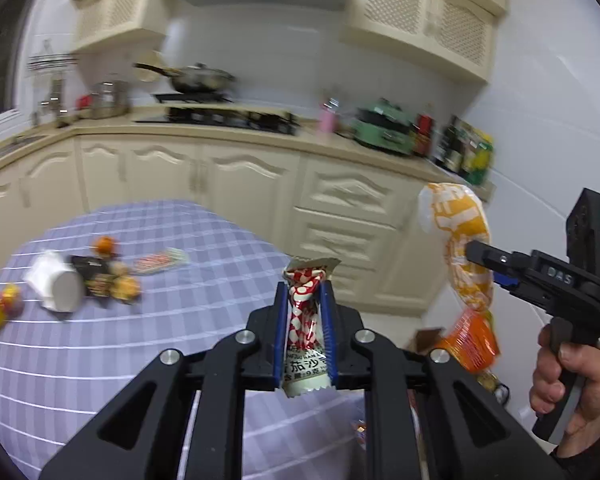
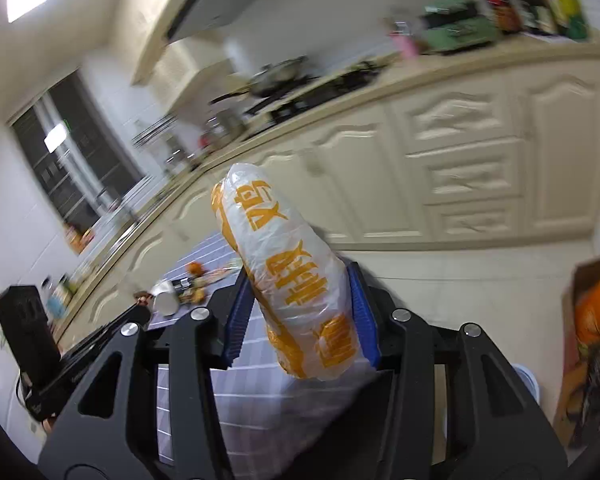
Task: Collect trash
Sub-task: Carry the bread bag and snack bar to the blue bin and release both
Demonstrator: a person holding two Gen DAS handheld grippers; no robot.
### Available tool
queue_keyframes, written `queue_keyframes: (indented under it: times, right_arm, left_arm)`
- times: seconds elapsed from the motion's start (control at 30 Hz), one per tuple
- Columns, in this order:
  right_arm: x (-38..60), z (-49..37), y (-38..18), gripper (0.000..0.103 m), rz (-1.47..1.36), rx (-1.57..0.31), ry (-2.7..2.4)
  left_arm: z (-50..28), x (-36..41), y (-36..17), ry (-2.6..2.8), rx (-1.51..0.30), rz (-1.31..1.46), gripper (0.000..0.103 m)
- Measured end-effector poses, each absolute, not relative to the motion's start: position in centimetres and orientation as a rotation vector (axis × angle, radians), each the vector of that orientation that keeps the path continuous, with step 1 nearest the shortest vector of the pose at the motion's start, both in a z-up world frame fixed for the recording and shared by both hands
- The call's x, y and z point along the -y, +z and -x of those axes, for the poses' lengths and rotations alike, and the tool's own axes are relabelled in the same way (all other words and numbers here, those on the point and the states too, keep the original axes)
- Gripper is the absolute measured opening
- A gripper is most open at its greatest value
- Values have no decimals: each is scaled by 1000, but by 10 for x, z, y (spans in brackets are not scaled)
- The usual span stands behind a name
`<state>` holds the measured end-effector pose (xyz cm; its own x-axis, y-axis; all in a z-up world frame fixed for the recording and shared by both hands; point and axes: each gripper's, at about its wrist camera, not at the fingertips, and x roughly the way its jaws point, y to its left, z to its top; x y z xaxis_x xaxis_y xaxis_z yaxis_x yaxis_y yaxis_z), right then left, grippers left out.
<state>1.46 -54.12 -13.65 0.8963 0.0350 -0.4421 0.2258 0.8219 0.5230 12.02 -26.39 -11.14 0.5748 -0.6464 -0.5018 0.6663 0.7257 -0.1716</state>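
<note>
The left gripper (image 1: 303, 300) is clamped narrowly on a red-and-white sauce packet (image 1: 306, 320), holding it upright above the purple checked counter (image 1: 180, 340). The right gripper (image 2: 302, 300) pinches a rolled white plastic bag with orange print (image 2: 288, 276), lifted in the air off the counter's edge. More trash lies on the counter, well apart from both: a tipped white cup (image 1: 56, 286), small wrappers (image 1: 160, 261) and an orange (image 1: 105, 245).
</note>
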Motion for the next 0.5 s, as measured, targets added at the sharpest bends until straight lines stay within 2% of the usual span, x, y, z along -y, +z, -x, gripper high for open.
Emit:
queue_keyframes:
  times: [0.23,0.5]
  right_arm:
    - [594,27,-186,45,-687,-520,-268]
    - [641,53,-269,46,-862,-641,-386]
  left_arm:
    - [-89,345,-148,-919,-652,-103,15]
    - [-71,433,-224,-1045,-821,-227,15]
